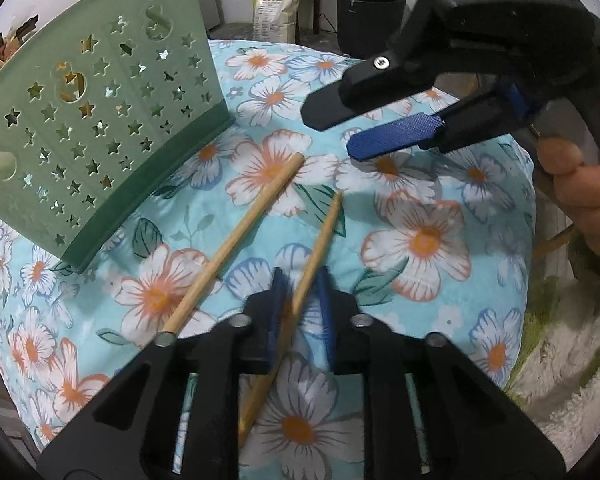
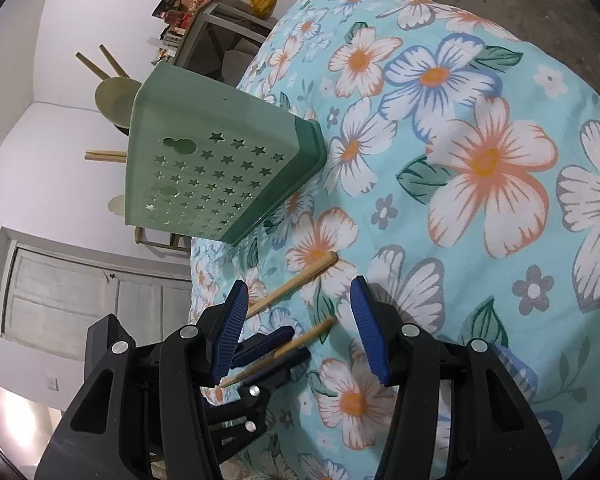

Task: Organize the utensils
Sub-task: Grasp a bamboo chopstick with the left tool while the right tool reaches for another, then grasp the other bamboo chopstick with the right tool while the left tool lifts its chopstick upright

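Observation:
A green utensil holder (image 1: 92, 128) (image 2: 204, 160) with star-shaped holes stands on the floral tablecloth (image 1: 420, 240) (image 2: 480, 160). Wooden chopsticks (image 2: 104, 155) and pale spoons (image 2: 116, 96) stick out of its top. One loose chopstick (image 1: 236, 240) (image 2: 296, 280) lies on the cloth beside the holder. My left gripper (image 1: 302, 280) (image 2: 296, 343) is shut on a second chopstick (image 1: 320, 240) (image 2: 312, 334), which crosses its blue pads at a slant with the tip pointing forward. My right gripper (image 1: 332, 132) (image 2: 300, 284) hovers open just beyond that tip, with nothing between its fingers.
A person's hand (image 1: 588, 184) holds the right gripper's handle. Beyond the table are a black bin (image 1: 370, 12) and a yellow-green bag (image 1: 276, 4). A pale shaggy rug (image 1: 572, 380) lies past the table's right edge. A grey door (image 2: 100, 300) shows below the holder.

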`<control>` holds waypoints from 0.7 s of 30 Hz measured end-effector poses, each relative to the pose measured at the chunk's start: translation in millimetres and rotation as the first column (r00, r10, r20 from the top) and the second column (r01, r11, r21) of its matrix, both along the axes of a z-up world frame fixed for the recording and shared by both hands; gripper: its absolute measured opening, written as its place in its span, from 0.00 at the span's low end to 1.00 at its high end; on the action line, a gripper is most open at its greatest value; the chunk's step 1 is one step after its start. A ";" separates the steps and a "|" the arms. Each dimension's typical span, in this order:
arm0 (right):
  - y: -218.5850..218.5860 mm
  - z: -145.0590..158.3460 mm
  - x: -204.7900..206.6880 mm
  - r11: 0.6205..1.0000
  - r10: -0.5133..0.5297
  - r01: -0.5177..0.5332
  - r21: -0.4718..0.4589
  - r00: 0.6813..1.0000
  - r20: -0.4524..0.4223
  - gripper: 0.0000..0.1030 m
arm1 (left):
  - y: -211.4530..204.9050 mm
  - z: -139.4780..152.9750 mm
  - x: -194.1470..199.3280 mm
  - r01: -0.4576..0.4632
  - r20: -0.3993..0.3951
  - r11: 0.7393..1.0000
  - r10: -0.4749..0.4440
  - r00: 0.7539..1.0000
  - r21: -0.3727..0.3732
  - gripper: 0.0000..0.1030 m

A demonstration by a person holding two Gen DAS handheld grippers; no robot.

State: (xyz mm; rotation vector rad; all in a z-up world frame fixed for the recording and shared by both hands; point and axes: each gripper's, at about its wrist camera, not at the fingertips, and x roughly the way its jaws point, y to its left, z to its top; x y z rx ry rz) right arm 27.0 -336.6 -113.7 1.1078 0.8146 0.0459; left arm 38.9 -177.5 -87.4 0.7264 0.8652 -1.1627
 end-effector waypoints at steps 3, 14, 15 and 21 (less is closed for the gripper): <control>-0.2 -1.3 -0.2 1.000 -0.002 0.002 0.008 1.000 -0.001 0.51 | -1.9 1.4 1.5 -0.006 0.004 1.000 0.006 1.000 -0.003 0.09; 1.5 1.6 -1.9 1.000 -0.004 0.004 0.007 1.000 0.013 0.51 | 10.2 15.6 7.6 -0.070 -0.017 0.996 0.069 0.997 -0.053 0.04; 1.7 1.9 -2.1 1.000 -0.003 0.003 0.009 1.000 0.016 0.51 | 18.2 20.0 7.6 -0.082 -0.023 0.995 0.081 0.996 -0.065 0.04; 8.4 3.3 2.1 1.000 0.010 -0.011 0.026 1.000 0.030 0.51 | 44.4 38.8 17.2 -0.183 -0.085 0.972 0.173 0.981 -0.144 0.04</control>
